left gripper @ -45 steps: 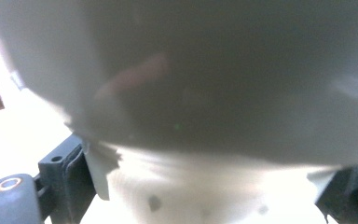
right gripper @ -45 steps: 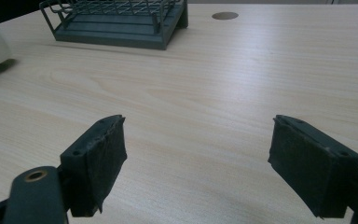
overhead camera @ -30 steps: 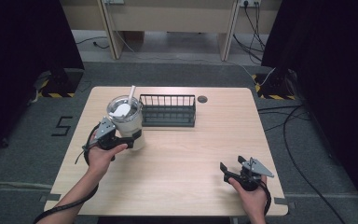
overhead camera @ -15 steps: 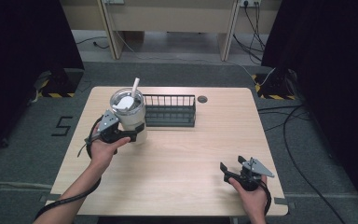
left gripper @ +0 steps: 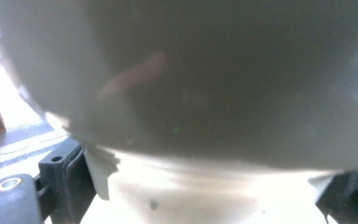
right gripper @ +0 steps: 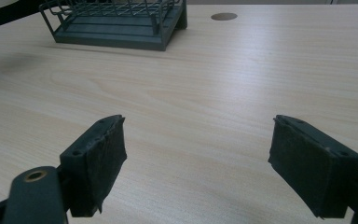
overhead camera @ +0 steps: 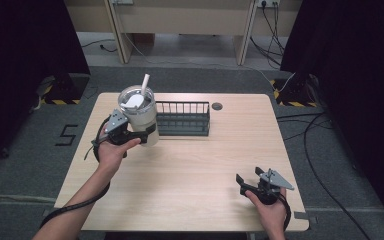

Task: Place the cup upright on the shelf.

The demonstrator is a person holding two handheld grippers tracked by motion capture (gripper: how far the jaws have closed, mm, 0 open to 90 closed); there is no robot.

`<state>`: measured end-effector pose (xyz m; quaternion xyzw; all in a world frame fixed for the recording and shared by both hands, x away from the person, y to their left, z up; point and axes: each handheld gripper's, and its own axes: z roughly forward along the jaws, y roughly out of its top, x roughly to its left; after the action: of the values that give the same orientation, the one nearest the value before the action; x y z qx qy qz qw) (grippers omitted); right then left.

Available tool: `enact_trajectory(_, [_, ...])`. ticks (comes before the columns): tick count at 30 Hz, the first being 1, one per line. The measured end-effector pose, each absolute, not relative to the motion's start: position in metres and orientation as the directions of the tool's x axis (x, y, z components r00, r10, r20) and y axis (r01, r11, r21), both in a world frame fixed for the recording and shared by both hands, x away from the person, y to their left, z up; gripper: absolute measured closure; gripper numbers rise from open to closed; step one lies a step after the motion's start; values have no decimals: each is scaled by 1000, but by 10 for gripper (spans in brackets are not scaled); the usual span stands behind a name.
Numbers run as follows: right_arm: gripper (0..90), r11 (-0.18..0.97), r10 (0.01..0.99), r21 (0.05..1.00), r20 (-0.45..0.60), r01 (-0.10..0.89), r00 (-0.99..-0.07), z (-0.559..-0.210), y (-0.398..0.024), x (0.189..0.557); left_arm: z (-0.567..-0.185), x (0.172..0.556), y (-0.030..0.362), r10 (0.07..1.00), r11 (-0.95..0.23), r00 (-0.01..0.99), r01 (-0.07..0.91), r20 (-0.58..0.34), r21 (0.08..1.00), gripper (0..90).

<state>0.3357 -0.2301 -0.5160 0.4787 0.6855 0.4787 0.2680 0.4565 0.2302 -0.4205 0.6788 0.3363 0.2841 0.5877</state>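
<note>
Left gripper [overhead camera: 147, 134]: held in the person's left hand [overhead camera: 111, 152] over the table's rear left area; jaws clamped on either side of the tumbler [overhead camera: 140, 116], one at each flank of its lower body. In the left gripper view the tumbler's [left gripper: 191, 93] pale wall sits right up against the lens, blurred, with a black jaw at each bottom corner.

Tumbler: pale, cylindrical, upright or nearly so, with a lid and a white straw [overhead camera: 144, 84] rising from it. It appears lifted off the table, though the high view does not settle this. It sits just beside the left end of the wire rack [overhead camera: 182, 119]; touching or not cannot be told.

Wire rack: dark, rectangular, low-walled, at the rear centre of the table. In the right gripper view the rack [right gripper: 116, 21] lies far off at upper left.

Right gripper [overhead camera: 247, 184]: held in the right hand [overhead camera: 270, 212] near the table's front right edge, well apart from the tumbler; jaws spread wide, nothing between them, bare wood beneath.

Table [overhead camera: 220, 160]: light wood grain, with a round cable hole [overhead camera: 217, 106] near the rear edge, right of the rack.
</note>
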Motion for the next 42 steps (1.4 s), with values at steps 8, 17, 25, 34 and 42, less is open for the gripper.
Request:
enact_trajectory(8, [188, 84, 913, 913, 91, 400, -398, -516, -230, 336, -415, 462, 228, 790, -77, 614, 119, -13, 990, 97])
enact_trajectory(17, [188, 82, 912, 912, 93, 401, -399, -516, -230, 336, -404, 472, 222, 785, -67, 620, 111, -17, 992, 96])
enact_trajectory(25, [188, 76, 913, 912, 99, 403, -396, -516, -231, 335, -396, 478, 214, 781, -68, 624, 98, -8, 993, 97])
enact_trajectory(34, [188, 74, 912, 913, 101, 402, -397, -516, -231, 335, -388, 486, 205, 776, -64, 630, 91, -7, 994, 97])
enact_trajectory(42, [188, 73, 912, 913, 103, 402, -398, -516, -231, 335, -378, 493, 199, 775, -66, 632, 80, 1, 995, 97])
